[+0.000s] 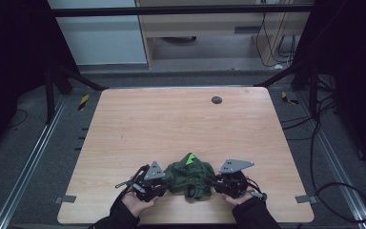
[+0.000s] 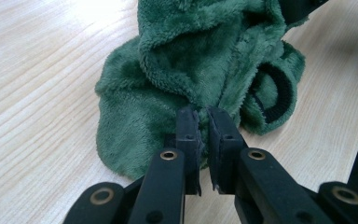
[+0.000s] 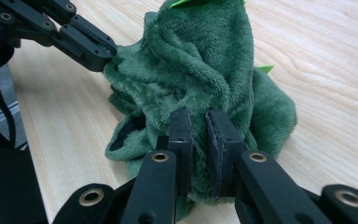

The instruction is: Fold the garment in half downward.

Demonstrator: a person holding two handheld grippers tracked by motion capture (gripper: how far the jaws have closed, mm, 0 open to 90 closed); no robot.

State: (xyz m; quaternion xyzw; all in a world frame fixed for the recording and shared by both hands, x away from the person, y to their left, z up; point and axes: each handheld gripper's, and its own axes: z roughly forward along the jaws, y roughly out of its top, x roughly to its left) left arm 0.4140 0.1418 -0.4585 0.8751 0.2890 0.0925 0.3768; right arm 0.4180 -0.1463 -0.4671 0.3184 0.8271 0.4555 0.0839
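Green fleece garment [image 1: 190, 177] on table [image 1: 181, 119]; L tongs [image 2: 203, 122] & R tongs [image 3: 199, 122] each pinching its fabric.

Dim high view with dark edges, sharp bright close-ups, glare on table [image 2: 88, 14]

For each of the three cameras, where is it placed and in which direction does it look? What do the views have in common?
High view: fixed above the person's side, looking forward and down on the wooden table; both hands and forearms enter from below.
Left gripper view: rides on the left tool, looking along its jaws at the green plush garment.
Right gripper view: rides on the right tool, facing the same garment; the left tool shows at top left.
Shared: all three show the garment, pinched from both sides.
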